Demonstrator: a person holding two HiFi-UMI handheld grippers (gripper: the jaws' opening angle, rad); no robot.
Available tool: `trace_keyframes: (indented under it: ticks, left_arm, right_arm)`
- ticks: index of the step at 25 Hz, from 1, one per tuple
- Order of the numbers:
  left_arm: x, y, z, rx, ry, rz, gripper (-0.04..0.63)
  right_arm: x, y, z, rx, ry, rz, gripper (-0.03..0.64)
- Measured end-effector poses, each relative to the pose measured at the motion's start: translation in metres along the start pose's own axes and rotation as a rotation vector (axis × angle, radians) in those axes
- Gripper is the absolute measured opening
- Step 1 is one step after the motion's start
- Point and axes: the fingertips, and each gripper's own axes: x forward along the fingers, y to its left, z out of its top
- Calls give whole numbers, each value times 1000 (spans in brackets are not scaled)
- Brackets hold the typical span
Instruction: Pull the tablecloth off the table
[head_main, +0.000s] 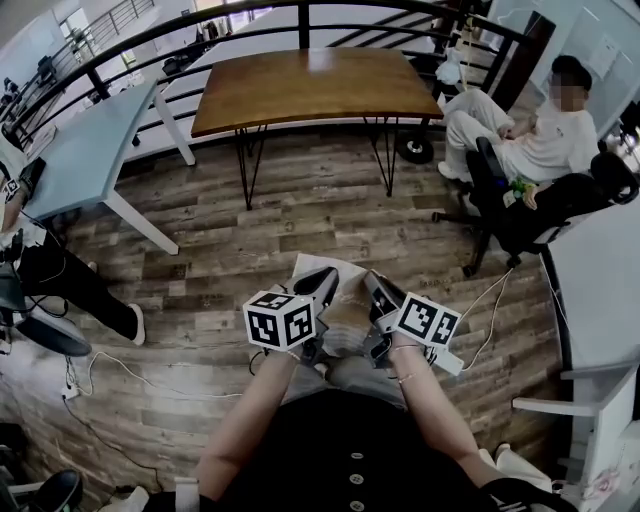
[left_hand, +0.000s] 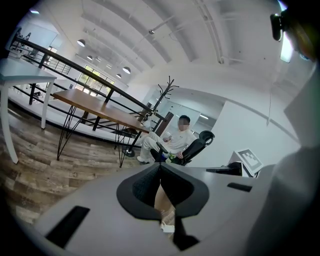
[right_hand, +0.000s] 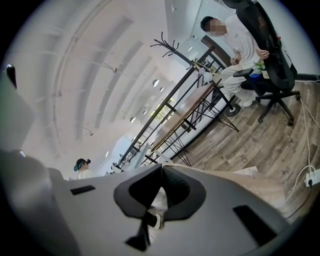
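Two grippers (head_main: 322, 283) (head_main: 379, 292), one tablecloth (head_main: 347, 312)

The person wears a black top (head_main: 350, 440) with a row of small pale buttons (head_main: 352, 478) down the front. The forearms are bare, and a thin bracelet (head_main: 404, 378) circles the right wrist. The left gripper (head_main: 325, 283) and right gripper (head_main: 377, 292) have black jaws with ribbed pads (left_hand: 142, 187). Their grey shells (left_hand: 100, 210) have black slots. Each carries a white cube (head_main: 280, 320) printed with black square markers.

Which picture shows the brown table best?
The head view: the brown table shows its whole bare top and its legs. The left gripper view shows the table side-on, far off; the right gripper view shows it tilted and small.
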Motion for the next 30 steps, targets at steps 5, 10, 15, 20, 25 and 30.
trace_keyframes:
  ticks: [5,10,15,20,25,30]
  left_arm:
    - [0,0,-2,-4,5,-3,14]
    - [-1,-2,-6,-3,11,-5,14]
    - [-2,-2,-5,-4,11,-5,14]
    - [-2,-3,-3,-1,13,-9,14]
    - [1,-2,-6,-2,25,-9,14]
    - [-2,2,-8,-4,26,-7,14]
  right_arm:
    - [0,0,-1,2,-1,-1,26]
    - [0,1,-2,-3,1,1,26]
    - [0,2,-2,-7,7,0,26]
    - [0,3,-2,-7,8,-2,26]
    - [0,2,-2,-5,10,-1,26]
    - [1,1,-3,-6,5,-2,26]
